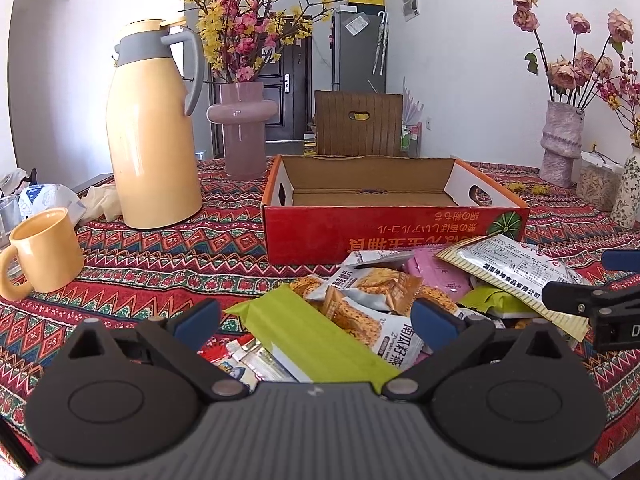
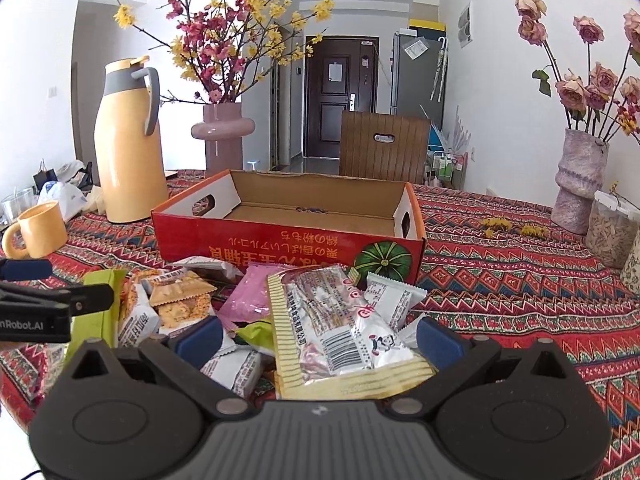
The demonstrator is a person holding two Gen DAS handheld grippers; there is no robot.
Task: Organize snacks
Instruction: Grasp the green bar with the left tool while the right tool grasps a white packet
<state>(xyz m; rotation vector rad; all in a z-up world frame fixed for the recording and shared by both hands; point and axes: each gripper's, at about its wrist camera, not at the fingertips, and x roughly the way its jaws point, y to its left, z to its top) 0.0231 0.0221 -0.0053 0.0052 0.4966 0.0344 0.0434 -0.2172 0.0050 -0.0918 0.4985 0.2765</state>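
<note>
Both tools stand wide and hold nothing: the left tool [image 1: 316, 318] hovers over a long green packet [image 1: 308, 332] in the lower centre of its view, and the right tool [image 2: 318, 338] straddles a cream-edged silver packet [image 2: 340, 328] low in the centre of its own. The snacks [image 1: 400, 300] lie in a loose heap on the patterned surface [image 1: 180, 256], touching the near red wall of the cardboard box [image 1: 380, 236], which sits in the middle of the frame with its floor bare. To do the pick well, I would judge it best to close on one packet at a time across its narrow width, taking the topmost first so nothing beneath drags along, then lift clear of the box wall before setting it flat inside. The crinkly wrappers will probably slip, so a grip near the middle is safer than one at a sealed edge. Readable writing: the box front carries large yellow characters, upside down in both views, beside a green pumpkin picture; one grain-bar wrapper shows "南瓜籽燕"; the silver packet bears a barcode and small Chinese print; the left tool's body, at the left edge of the right view, reads "nRobot.AI".
</note>
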